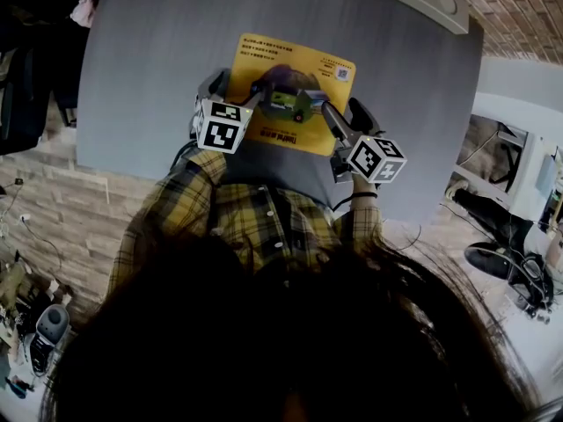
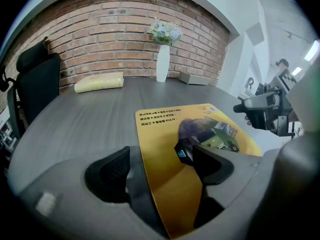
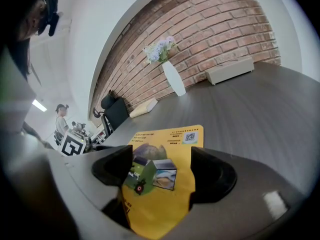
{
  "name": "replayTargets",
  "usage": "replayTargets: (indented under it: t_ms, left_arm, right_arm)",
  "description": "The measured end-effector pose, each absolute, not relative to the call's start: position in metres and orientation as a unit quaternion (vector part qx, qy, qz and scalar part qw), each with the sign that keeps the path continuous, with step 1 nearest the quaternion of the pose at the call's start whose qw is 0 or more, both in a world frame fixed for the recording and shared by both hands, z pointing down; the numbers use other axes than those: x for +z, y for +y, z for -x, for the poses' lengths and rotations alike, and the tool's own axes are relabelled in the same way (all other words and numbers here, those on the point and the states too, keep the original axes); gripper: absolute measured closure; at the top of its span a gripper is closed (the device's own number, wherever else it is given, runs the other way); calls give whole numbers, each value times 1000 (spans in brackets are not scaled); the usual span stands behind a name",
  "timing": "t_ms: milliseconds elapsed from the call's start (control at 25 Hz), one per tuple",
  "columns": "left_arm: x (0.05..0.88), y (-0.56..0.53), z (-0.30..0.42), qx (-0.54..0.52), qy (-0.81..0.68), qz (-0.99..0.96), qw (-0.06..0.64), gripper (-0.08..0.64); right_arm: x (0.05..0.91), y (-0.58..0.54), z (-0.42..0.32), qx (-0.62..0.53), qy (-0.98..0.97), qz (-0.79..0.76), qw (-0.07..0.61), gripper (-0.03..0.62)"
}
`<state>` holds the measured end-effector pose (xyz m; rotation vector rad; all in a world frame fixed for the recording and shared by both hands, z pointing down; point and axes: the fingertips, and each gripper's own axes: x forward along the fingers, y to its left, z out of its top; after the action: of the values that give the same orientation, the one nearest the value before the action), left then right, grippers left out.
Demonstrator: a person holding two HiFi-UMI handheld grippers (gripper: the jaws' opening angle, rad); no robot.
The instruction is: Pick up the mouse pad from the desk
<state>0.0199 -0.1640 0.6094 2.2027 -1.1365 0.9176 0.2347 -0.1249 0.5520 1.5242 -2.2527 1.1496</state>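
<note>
The yellow mouse pad (image 1: 283, 64) lies on the grey desk (image 1: 149, 77) close to the edge nearest the person, its printed face up, with a picture of a green vehicle in the middle and a small square code in one far corner. Its near edge sits between the two grippers.

In the left gripper view, the left gripper (image 2: 160, 166) has its jaws wide apart. The pad's (image 2: 162, 144) near left corner runs into the gap between them and covers the gripper body there. The right-hand jaw lies over the printed face, and the left-hand jaw stands just off the pad's side edge. No squeeze on the pad shows.

In the right gripper view, the right gripper (image 3: 162, 171) also has its jaws spread wide, with the pad (image 3: 182, 149) filling the space between them and reaching down over its body. In the head view the left gripper (image 1: 246, 102) is at the pad's near left corner and the right gripper (image 1: 337, 123) at its near right corner, both held by arms in a yellow plaid shirt (image 1: 255, 214).

Farther across the desk stand a white vase (image 2: 163, 64) of pale flowers, a pale yellow folded bundle (image 2: 99, 82) and a long grey box (image 3: 230, 70), all well apart from the pad. A red brick wall (image 2: 100, 39) runs behind them, and a black office chair (image 2: 37, 84) stands at the desk's side.
</note>
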Motion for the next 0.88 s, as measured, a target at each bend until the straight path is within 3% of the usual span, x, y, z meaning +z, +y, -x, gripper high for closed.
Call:
replayTargets:
  t_ms: [880]
  left_arm:
    - [619, -162, -21, 349, -417, -805, 237, 160]
  right_arm:
    - [568, -117, -254, 479, -719, -503, 44, 229]
